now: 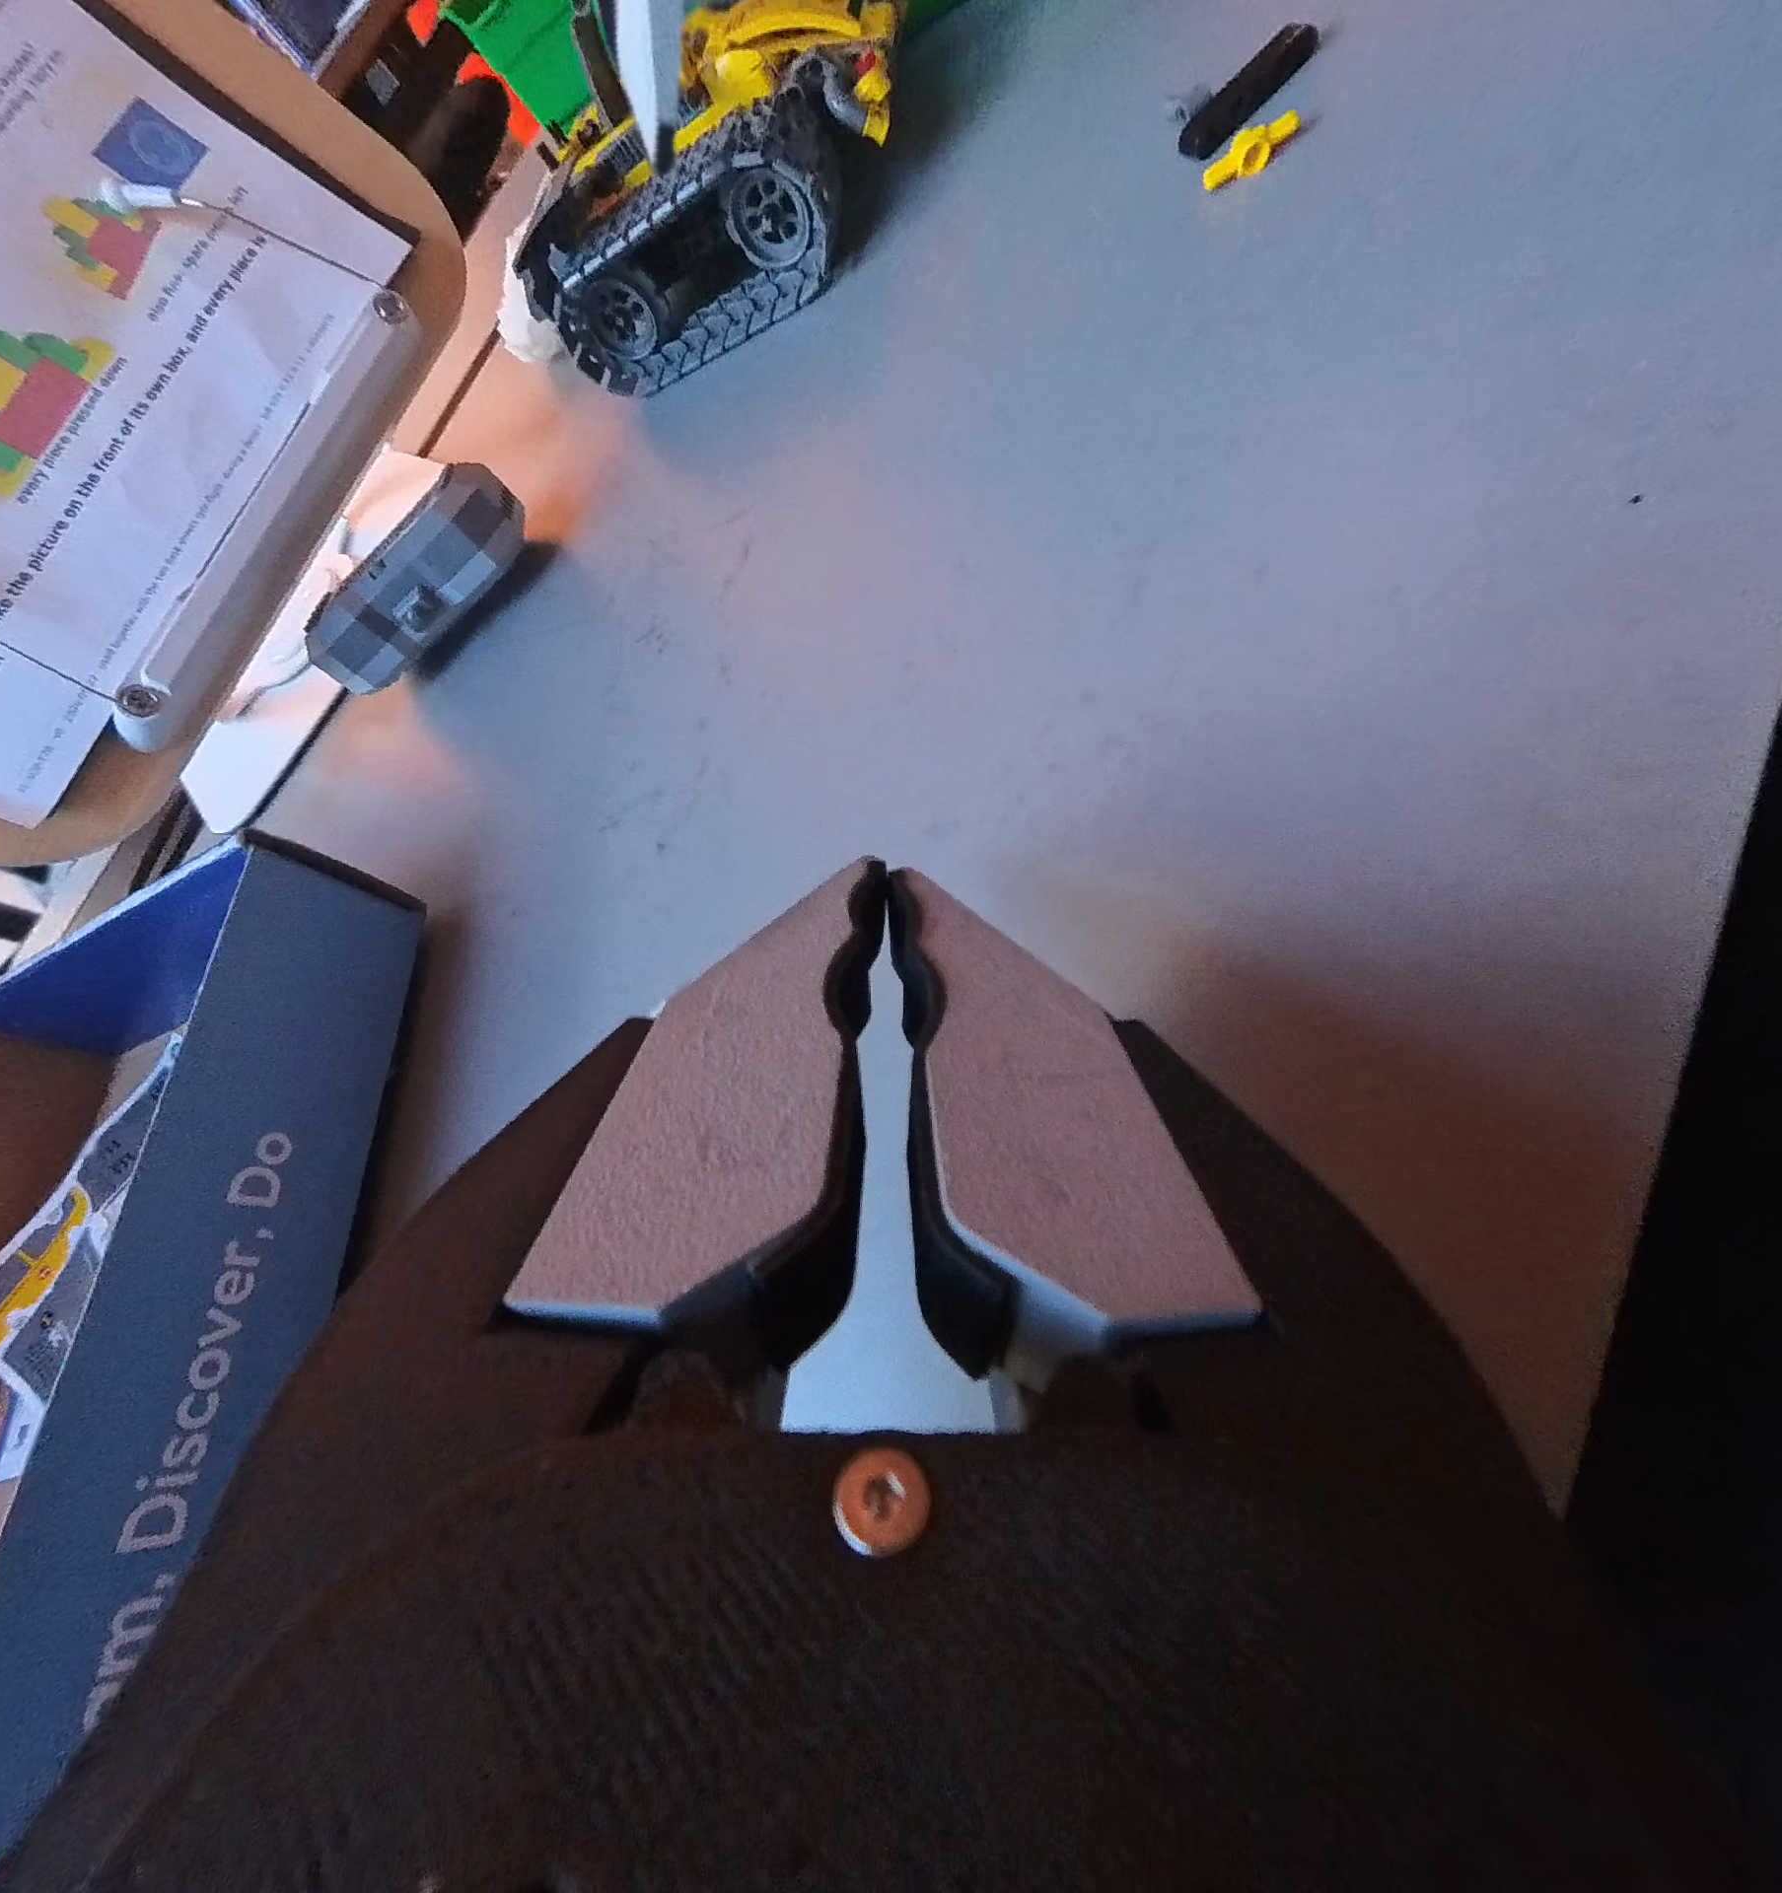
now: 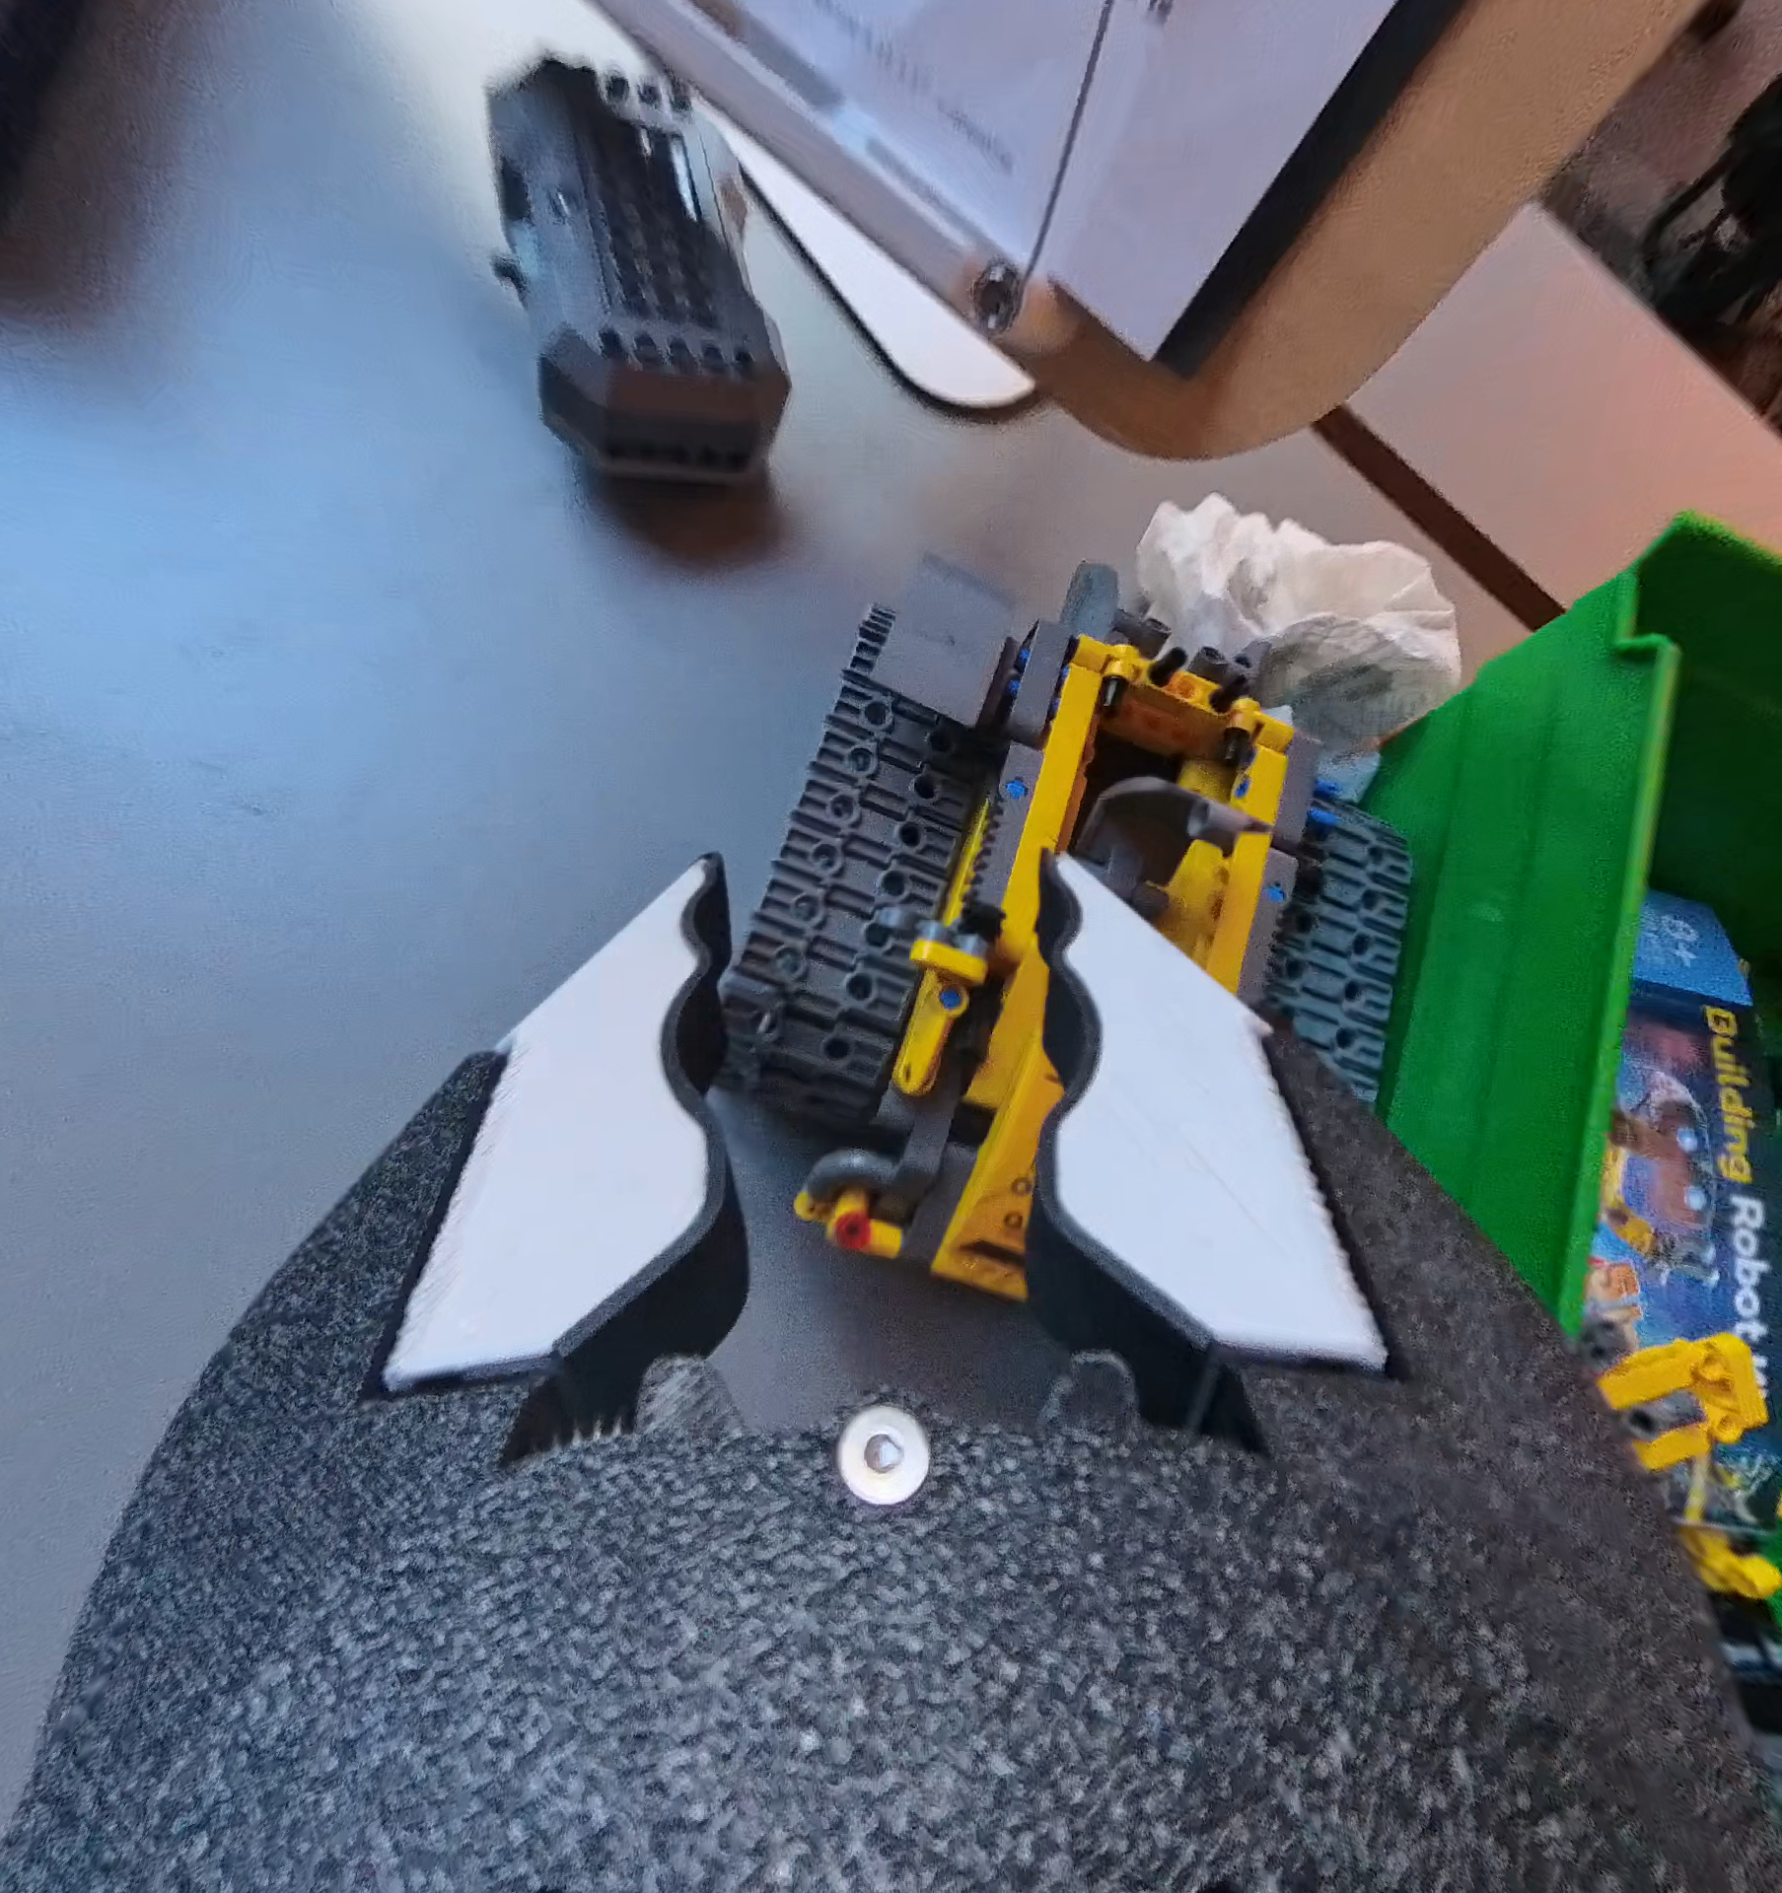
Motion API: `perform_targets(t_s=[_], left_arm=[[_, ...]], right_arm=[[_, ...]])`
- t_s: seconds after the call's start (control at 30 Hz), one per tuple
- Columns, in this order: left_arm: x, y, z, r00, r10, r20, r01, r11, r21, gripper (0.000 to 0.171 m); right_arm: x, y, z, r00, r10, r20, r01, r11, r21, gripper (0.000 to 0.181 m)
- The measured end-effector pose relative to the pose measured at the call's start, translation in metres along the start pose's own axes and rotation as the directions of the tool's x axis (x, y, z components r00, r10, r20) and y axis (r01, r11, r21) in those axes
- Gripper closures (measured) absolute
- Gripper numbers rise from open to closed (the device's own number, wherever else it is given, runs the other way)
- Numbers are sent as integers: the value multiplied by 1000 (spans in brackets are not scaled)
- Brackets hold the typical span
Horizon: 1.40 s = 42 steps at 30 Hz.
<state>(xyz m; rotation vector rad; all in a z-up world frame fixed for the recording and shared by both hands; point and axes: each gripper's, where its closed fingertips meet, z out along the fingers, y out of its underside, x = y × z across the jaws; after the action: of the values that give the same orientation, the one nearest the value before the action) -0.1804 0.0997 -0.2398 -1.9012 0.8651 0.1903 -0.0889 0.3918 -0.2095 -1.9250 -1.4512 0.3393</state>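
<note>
The left gripper hangs over bare tabletop, jaws pressed together, holding nothing. The right gripper has jaws spread around the yellow tracked model; contact unclear. A green bin sits right of them, a dark block beyond.

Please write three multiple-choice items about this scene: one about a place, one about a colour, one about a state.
1. Where is the right gripper?
A. at the tracked toy vehicle
B. inside the green bin
C. on the grey block

2. What colour is the small cross-shaped piece on the table?
A. red
B. yellow
C. blue

3. How does the left gripper stand?
A. wide open
B. shut on the vehicle
C. shut, empty

Answers: 1 A, its fingers flank the vehicle; 2 B, it shows yellow; 3 C, the tips meet over bare table.
</note>
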Motion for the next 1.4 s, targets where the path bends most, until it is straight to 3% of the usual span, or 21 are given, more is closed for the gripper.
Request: perform_targets(t_s=[0.07,0.1,0.13,0.2,0.33,0.37,0.43,0.53,0.7,0.77,0.93,1.13,1.33,1.4], left_arm=[[0,-1,-1,1000,11,12,-11,1000,5,171],[-1,-1,-1,1000,11,20,-12,1000,11,171],[-1,-2,-2,1000,10,22,-10,1000,17,171],[-3,-3,-3,1000,-3,25,2,1000,29,171],[-5,-4,-5,1000,-26,17,25,999,41,171],[-5,-5,-5,1000,-27,16,26,999,43,171],[-5,-3,-4,999,-31,16,30,999,33,171],[-5,-2,-2,999,-37,13,37,999,20,171],[-6,-2,-2,999,-39,13,39,999,19,171],[-5,-2,-2,999,-34,14,34,999,20,171],[-5,-1,-1,999,-37,6,37,999,14,171],[-6,-2,-2,999,-44,10,44,999,17,171],[-8,-4,-4,998,-60,16,60,997,40,169],[-12,-5,-6,995,-103,16,102,993,50,164]], right_arm=[[-4,3,13,999,-17,33,18,999,-40,127],[-15,3,12,995,-28,95,32,999,-40,141],[-35,9,12,977,-13,214,30,997,-77,181],[-61,28,17,945,14,328,45,984,-170,181],[-57,17,11,977,-144,157,157,985,-76,181],[-50,9,7,984,-137,115,143,989,-48,179],[-26,-2,1,996,-82,17,82,996,-31,150],[-5,-3,5,999,30,13,-29,996,-81,113],[12,13,28,999,-2,-34,-5,981,-196,97],[5,14,27,999,-51,-10,48,977,-207,106],[-23,18,16,981,-174,89,189,959,-213,107],[-103,20,-11,871,-375,316,417,906,-75,108],[-204,28,-48,578,-653,490,649,731,208,109],[-217,27,-57,553,-680,482,682,701,207,113]])
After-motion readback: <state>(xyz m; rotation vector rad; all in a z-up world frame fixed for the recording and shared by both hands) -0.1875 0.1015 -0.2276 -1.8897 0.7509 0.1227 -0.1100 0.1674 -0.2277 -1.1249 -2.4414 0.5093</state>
